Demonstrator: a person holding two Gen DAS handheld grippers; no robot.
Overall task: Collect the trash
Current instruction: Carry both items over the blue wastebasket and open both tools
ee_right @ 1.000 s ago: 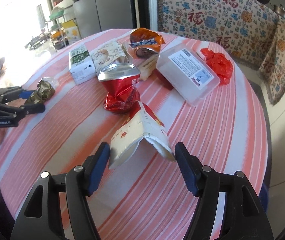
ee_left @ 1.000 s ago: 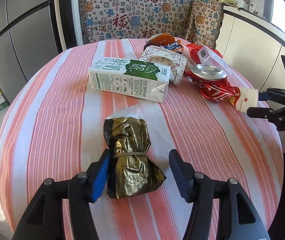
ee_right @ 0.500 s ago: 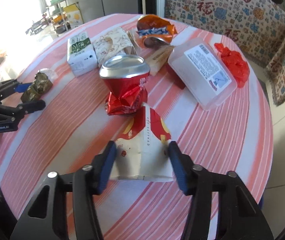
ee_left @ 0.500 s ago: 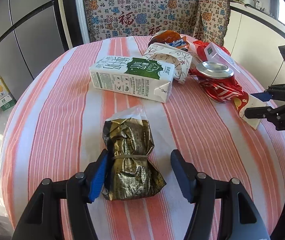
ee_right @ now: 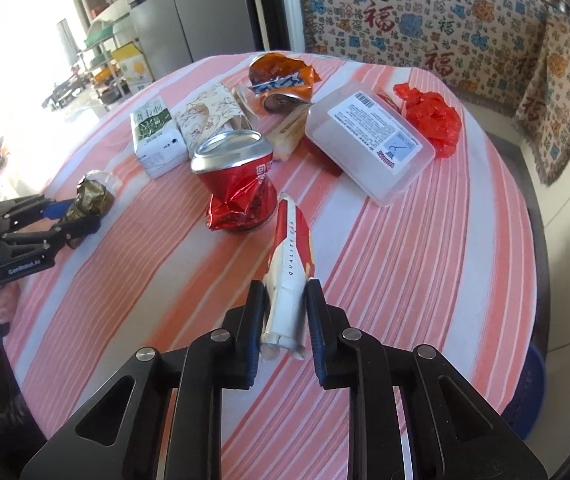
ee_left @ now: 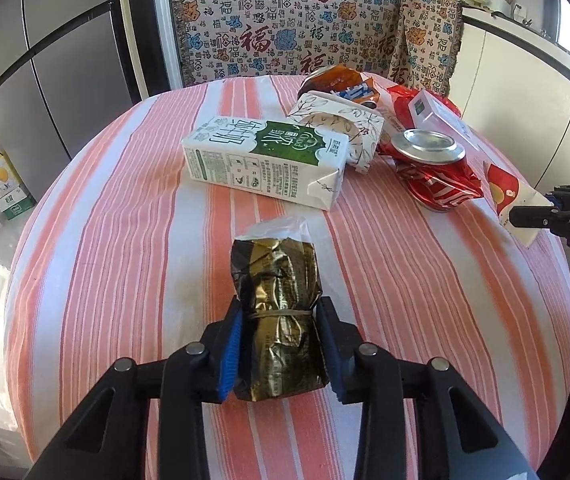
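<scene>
My left gripper (ee_left: 279, 334) is shut on a crumpled gold foil wrapper (ee_left: 277, 308) that lies on the striped round table (ee_left: 125, 264); both also show in the right wrist view, the wrapper (ee_right: 91, 196) at far left. My right gripper (ee_right: 285, 308) is shut on a flattened red-and-white paper cup (ee_right: 289, 264), squeezed thin between the pads; the cup also shows at the right edge of the left wrist view (ee_left: 513, 204).
More trash lies across the table: a green-and-white milk carton (ee_left: 265, 160), a floral paper box (ee_left: 341, 124), a crushed red can (ee_right: 241, 184), an orange snack bag (ee_right: 281, 76), a clear plastic box (ee_right: 369, 144) and a red plastic bag (ee_right: 431, 116). A patterned cloth covers furniture behind.
Both grippers have closed: the left onto the gold wrapper, the right onto the paper cup, which is now pressed flat and turned on edge.
</scene>
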